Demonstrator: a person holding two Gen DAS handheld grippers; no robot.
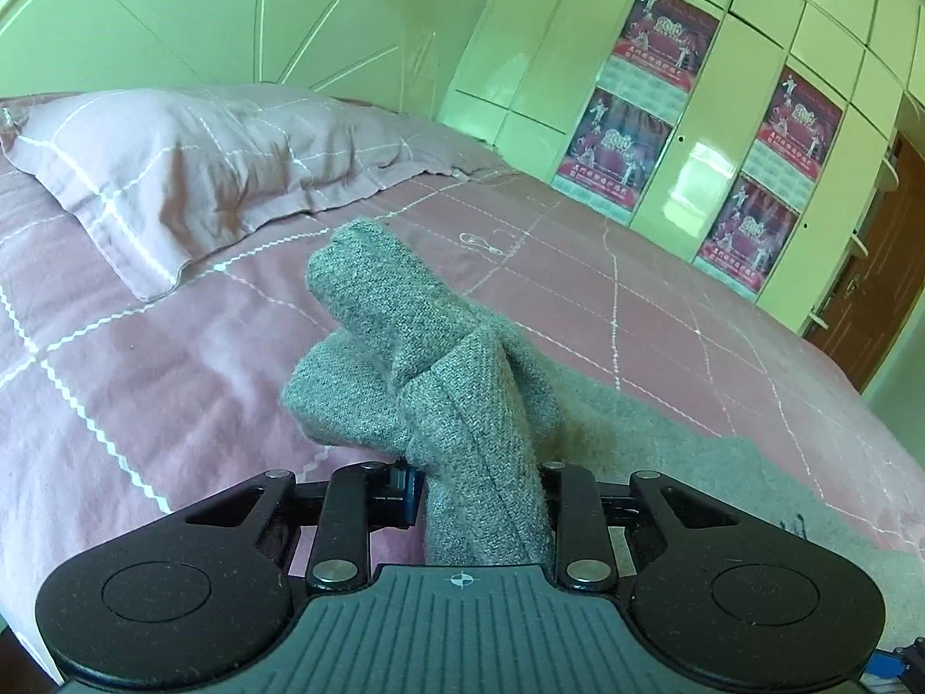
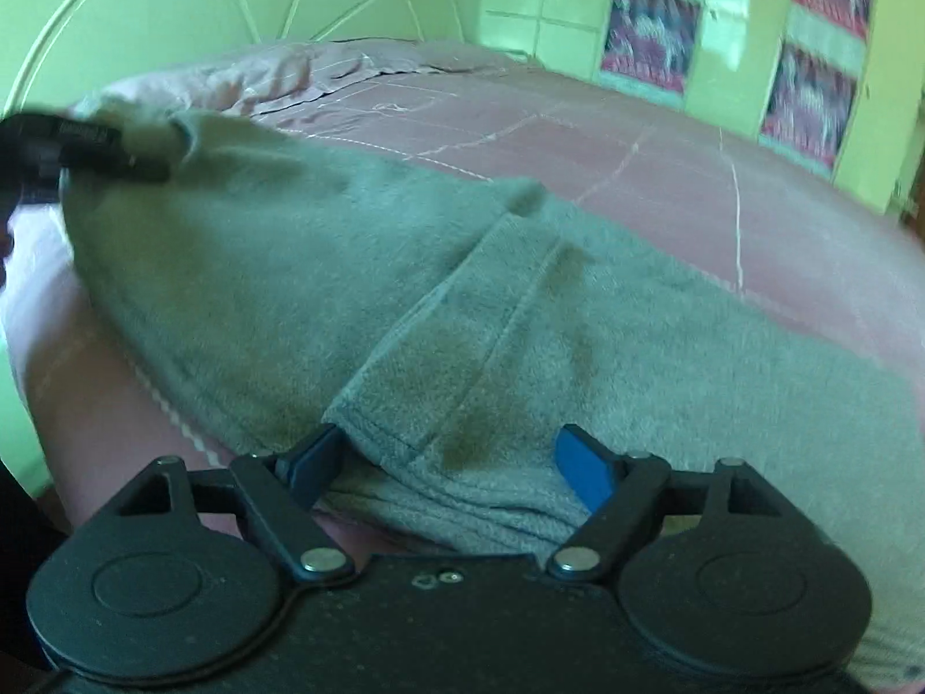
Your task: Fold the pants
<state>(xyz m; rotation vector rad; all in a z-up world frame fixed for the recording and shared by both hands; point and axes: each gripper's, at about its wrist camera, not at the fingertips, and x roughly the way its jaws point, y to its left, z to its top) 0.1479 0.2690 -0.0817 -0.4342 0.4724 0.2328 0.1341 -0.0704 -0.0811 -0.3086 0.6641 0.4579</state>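
Left wrist view looks along the left gripper (image 1: 480, 486), whose jaws are drawn in tight on a bunched wad of the grey pants (image 1: 439, 381); the cloth rises between the fingers in thick rolled folds, and the rest of the garment trails off to the right over the pink bedspread (image 1: 144, 381). The knit looks heavy for cloth yet wholly limp, with a fuzzy, grippy face, so I judge it will sag and drag wherever it is not held, and will not slip from the pads easily. A seam runs down the held fold, and a hem or seam edge seems the soundest place to pinch, since loose middle cloth would only bunch. This view also shows a pillow (image 1: 173, 173) at the head of the bed and a wardrobe (image 1: 751, 58) hung with posters (image 1: 665, 40), but not how the garment lies as a whole. Right wrist view, somewhat blurred, supplies that: the pants (image 2: 347, 289) spread broad across the bed, with a folded layer and stitched edge reaching down to the right gripper (image 2: 457, 462). Its jaws stand wide apart, the blue pads on either side of the thick hem, which lies between them without being squeezed, so it holds nothing as far as I can judge. At the far left the other gripper (image 2: 87, 144) appears, dark and smeared, gripping the far corner of the cloth.
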